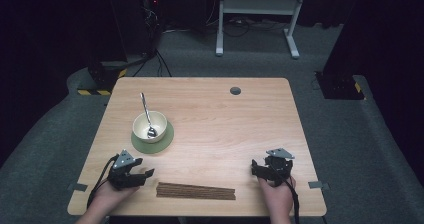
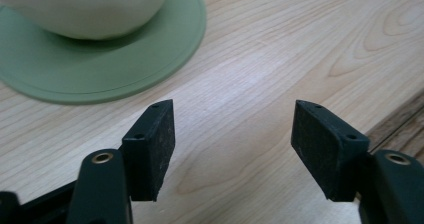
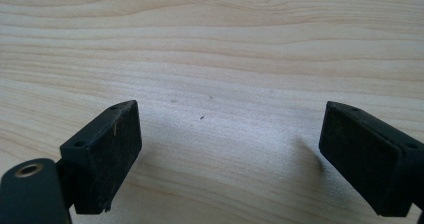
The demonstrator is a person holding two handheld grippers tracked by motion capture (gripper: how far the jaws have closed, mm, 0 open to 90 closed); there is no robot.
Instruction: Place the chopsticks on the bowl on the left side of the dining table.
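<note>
A cream bowl [image 1: 149, 125] with a metal spoon [image 1: 146, 115] in it stands on a round green mat [image 1: 160, 143] at the table's left. A brown rolled mat of slats [image 1: 195, 190] lies along the front edge. My left gripper [image 1: 145, 175] rests open at the front left, just left of the brown mat's end; its own view has the green mat [image 2: 105, 64], the bowl [image 2: 85, 6] and the brown mat's edge [image 2: 400, 121] ahead. My right gripper [image 1: 256, 168] rests open at the front right over bare wood [image 3: 225, 59], nothing between its jaws.
The wooden table [image 1: 225, 119] has a grey cable hole [image 1: 235, 90] near its far edge and grey tape tabs at the front corners. A white desk frame [image 1: 257, 14] stands on the floor beyond, with dark equipment and cables to the left.
</note>
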